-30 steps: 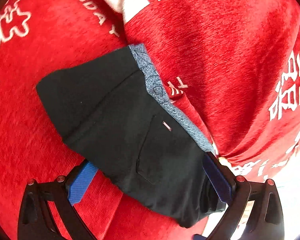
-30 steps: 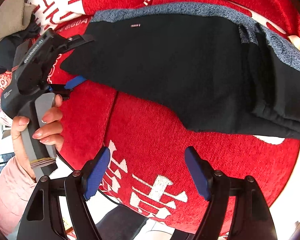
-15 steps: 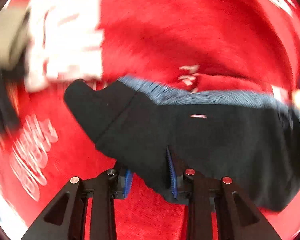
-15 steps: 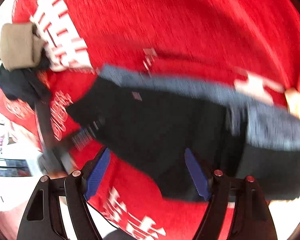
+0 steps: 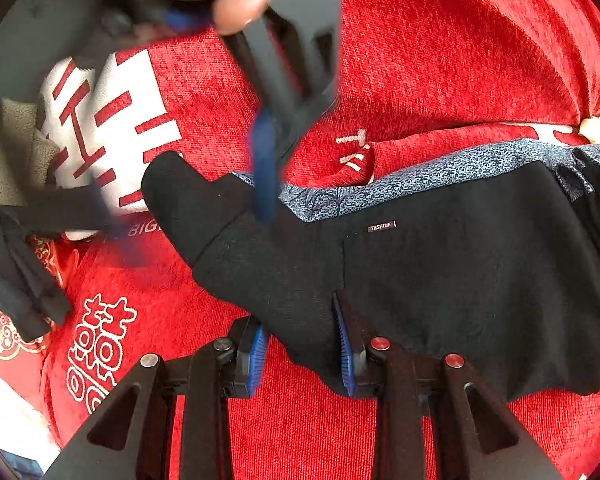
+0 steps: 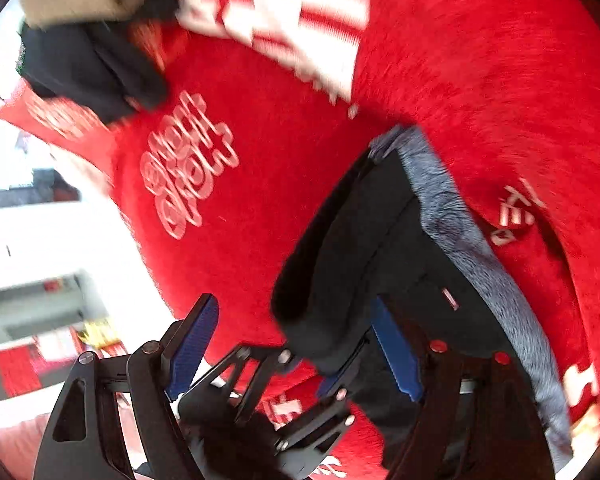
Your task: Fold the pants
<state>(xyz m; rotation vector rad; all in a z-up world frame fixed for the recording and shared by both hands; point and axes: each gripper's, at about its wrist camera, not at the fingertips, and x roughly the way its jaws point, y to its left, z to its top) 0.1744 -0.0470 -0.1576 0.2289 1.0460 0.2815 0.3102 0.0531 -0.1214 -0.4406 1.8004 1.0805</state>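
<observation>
Black pants (image 5: 440, 280) with a blue-grey patterned waistband (image 5: 420, 180) lie folded on a red cloth (image 5: 460, 60). My left gripper (image 5: 302, 352) is shut on the near folded edge of the pants. My right gripper (image 6: 292, 344) is open; it straddles the end of the pants (image 6: 360, 260) from the far side. It shows blurred in the left wrist view (image 5: 264, 168), one blue finger touching the pants near the waistband. In the right wrist view the left gripper (image 6: 268, 396) sits low, clamped on the fabric.
The red cloth carries white characters (image 5: 112, 120) and an outlined logo (image 6: 188, 164). A beige and black pile of clothes (image 6: 88, 32) lies at the far left. The cloth's edge and a white floor (image 6: 52, 248) are at the left.
The right gripper swung over the pants to the far side and now straddles their end. The left gripper stays clamped on the near edge.
</observation>
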